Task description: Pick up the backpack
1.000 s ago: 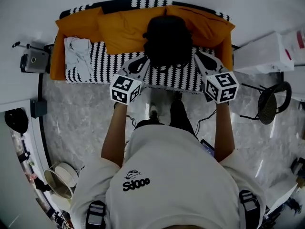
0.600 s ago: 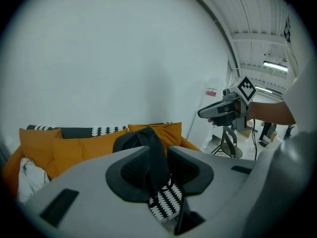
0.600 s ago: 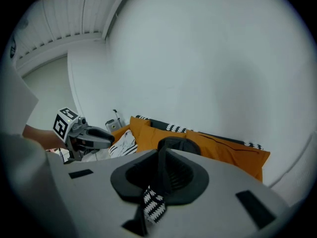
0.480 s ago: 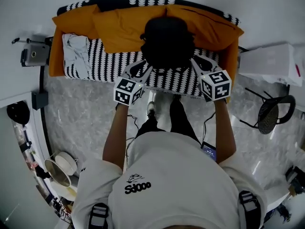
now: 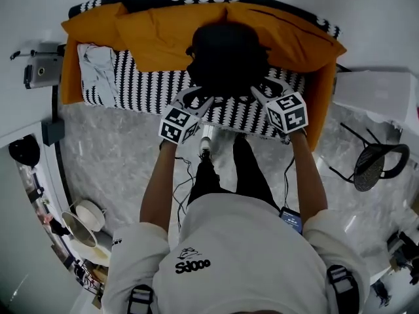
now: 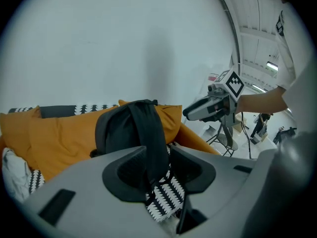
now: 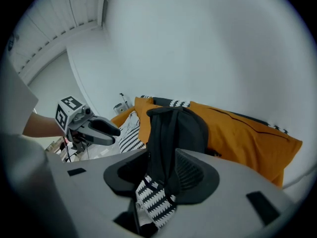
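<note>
- I see the backpack (image 5: 228, 57), black, standing upright on the sofa (image 5: 150, 90), which has a black-and-white patterned cover.
- Its back leans on the orange cushions (image 5: 163, 34) that run along the rear of the seat.
- Both of my grippers are down at the front of the bag, 1 on each side of it.
- The left gripper (image 5: 200, 97) has just been opening. In the left gripper view its 2 jaws stand apart, with a black strap (image 6: 151, 138) of the backpack hanging down between them.
- The strap lies close against 1 pad, and the patterned cover shows through the gap on the other side, so nothing is clamped.
- The right gripper (image 5: 265, 90) has also just been opening. The right gripper view shows its jaws spread, with a black strap (image 7: 163, 148) running down through the gap and patterned cover visible beside it.
- A pale crumpled cloth (image 5: 98, 61) lies on the seat, well apart from the bag, toward the left end in the head view.
- A dark round stool (image 5: 373, 165) stands on the grey marbled floor (image 5: 111, 156) off to my right.
</note>
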`<state>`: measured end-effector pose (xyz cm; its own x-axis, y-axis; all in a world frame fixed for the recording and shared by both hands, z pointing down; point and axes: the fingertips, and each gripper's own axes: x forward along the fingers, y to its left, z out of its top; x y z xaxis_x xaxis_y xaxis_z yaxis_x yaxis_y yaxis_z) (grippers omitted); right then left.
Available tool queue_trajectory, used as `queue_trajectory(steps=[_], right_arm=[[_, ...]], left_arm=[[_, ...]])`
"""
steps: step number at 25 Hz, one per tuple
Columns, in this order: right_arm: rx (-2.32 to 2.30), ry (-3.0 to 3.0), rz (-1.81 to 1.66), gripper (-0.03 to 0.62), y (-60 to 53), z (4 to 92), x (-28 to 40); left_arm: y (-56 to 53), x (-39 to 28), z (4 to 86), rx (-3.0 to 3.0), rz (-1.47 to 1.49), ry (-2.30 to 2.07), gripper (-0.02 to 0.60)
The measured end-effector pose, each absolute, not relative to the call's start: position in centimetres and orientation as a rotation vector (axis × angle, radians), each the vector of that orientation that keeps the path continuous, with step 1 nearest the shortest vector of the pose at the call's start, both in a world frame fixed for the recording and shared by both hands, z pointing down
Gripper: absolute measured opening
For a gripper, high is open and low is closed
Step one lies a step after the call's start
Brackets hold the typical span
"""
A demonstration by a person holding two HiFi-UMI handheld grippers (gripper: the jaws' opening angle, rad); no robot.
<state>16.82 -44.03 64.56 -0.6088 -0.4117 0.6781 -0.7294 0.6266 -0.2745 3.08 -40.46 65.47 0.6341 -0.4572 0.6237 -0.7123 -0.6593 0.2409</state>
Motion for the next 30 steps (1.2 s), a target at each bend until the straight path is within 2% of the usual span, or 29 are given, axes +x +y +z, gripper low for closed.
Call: queue_trajectory(steps=[14,30], right_arm=[[0.689,-2.3,0.791,0.175,-48.3,74.3,14.8],[0.479,-2.446,0.854,0.195,-50.9,77.4,11.4]], left_arm=[[-44.5,6.5,75.2,2.246,0.702,-0.895,0.172],[-48.1,8.9,79.8,2.231,0.641,-0.859,0.221]])
